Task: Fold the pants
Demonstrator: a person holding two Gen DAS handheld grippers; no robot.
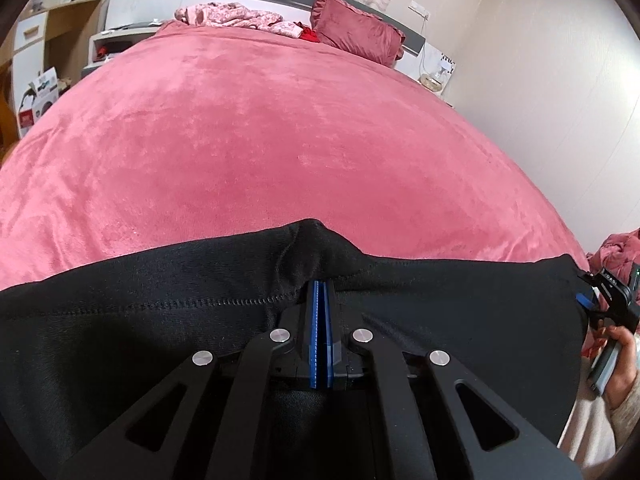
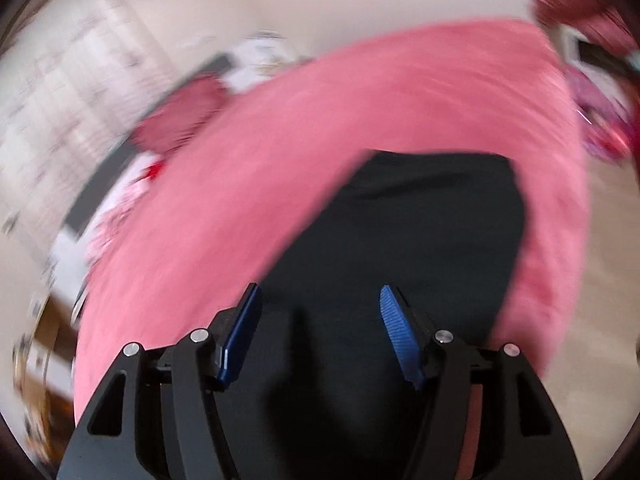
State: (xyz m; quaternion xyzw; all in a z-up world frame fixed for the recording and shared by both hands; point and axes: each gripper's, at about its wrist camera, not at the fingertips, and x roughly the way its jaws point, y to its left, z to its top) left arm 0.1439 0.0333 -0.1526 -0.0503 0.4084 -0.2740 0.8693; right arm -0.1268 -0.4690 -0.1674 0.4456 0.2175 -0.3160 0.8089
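Observation:
Black pants (image 1: 180, 304) lie across the near part of a pink bed cover (image 1: 280, 140). My left gripper (image 1: 319, 284) is shut on the pants' far edge, and the cloth bunches up over the blue pads. My right gripper (image 2: 320, 292) is open and empty, just above the pants (image 2: 420, 220), which lie flat ahead of it; this view is blurred by motion. The right gripper also shows at the right edge of the left wrist view (image 1: 588, 300), at the end of the pants, held by a hand.
A dark pink pillow (image 1: 356, 28) and a pile of pink patterned clothes (image 1: 236, 18) lie at the bed's head. Bedside shelves (image 1: 116, 40) and a wooden cabinet (image 1: 36, 52) stand at the left. A wall (image 1: 540, 80) runs along the bed's right side.

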